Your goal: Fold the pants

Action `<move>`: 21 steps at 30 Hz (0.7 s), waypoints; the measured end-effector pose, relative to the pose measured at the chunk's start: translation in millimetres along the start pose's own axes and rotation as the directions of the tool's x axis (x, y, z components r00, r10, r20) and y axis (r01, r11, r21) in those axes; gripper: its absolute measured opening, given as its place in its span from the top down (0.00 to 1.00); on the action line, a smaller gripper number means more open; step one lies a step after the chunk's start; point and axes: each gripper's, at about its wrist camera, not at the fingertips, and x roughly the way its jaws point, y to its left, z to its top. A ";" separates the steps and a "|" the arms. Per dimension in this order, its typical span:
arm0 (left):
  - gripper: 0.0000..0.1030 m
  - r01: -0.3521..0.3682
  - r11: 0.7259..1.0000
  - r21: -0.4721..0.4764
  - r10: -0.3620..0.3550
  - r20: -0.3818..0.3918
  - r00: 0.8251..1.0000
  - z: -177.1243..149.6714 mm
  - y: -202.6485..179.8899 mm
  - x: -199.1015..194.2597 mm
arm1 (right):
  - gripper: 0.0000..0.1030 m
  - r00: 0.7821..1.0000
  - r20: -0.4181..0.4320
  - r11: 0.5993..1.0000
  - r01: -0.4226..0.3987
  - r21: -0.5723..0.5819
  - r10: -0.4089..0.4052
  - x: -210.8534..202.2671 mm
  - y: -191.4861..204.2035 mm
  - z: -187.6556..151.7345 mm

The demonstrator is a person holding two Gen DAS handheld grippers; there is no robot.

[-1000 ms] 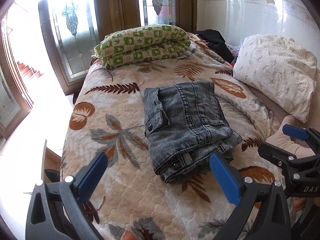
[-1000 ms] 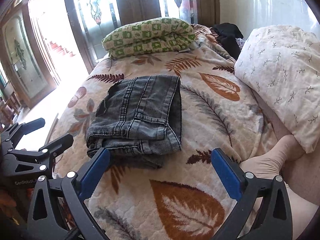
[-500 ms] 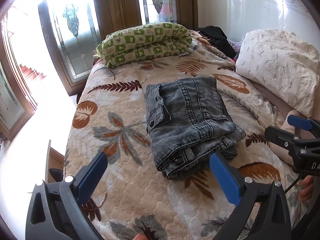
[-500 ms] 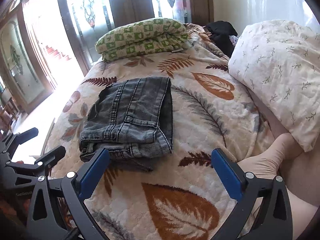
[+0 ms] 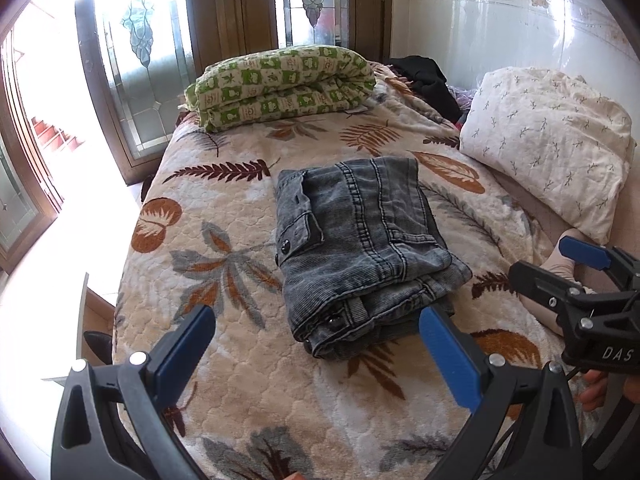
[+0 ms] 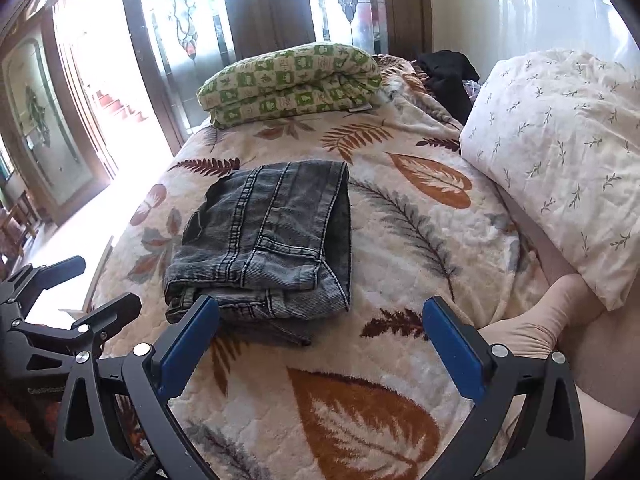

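Pants lie folded in a compact stack on the bed; both grippers, left and right, hover with fingers spread, empty. Folding looks finished.

One pair of pants, two grippers, a few bed things.

One folded grey pants bundle; two grippers — left gripper and right gripper, each with two blue fingers. One green checked quilt, one white pillow, one leaf-print bedspread, one dark heap of clothing — possibly several garments, too bunched to count.
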 end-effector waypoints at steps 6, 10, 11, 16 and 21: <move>0.00 0.015 1.000 -0.007 -0.015 0.005 1.000 1.0 -1.3 -1.8 | 0.00 1.000 0.011 1.000 -0.001 -0.006 0.001 -2.0 0.6 1.3; 0.00 0.019 1.000 -0.001 -0.019 0.007 1.000 1.3 -2.6 -2.9 | 0.00 1.000 0.019 1.000 -0.002 -0.010 0.002 -3.4 0.0 2.6; 0.00 0.021 1.000 0.000 -0.021 0.007 1.000 1.2 -2.7 -3.3 | 0.00 1.000 0.019 1.000 -0.001 -0.011 0.001 -3.5 0.2 2.5; 0.00 0.032 0.999 0.004 -0.032 0.004 0.999 2.0 -4.3 -3.4 | 0.00 1.000 0.021 1.000 -0.001 -0.010 0.001 -3.6 0.1 2.7; 0.00 0.037 0.999 -0.001 -0.037 0.006 0.999 2.4 -3.5 -3.7 | 0.00 1.000 0.023 1.000 -0.001 -0.011 0.001 -4.2 -1.0 3.7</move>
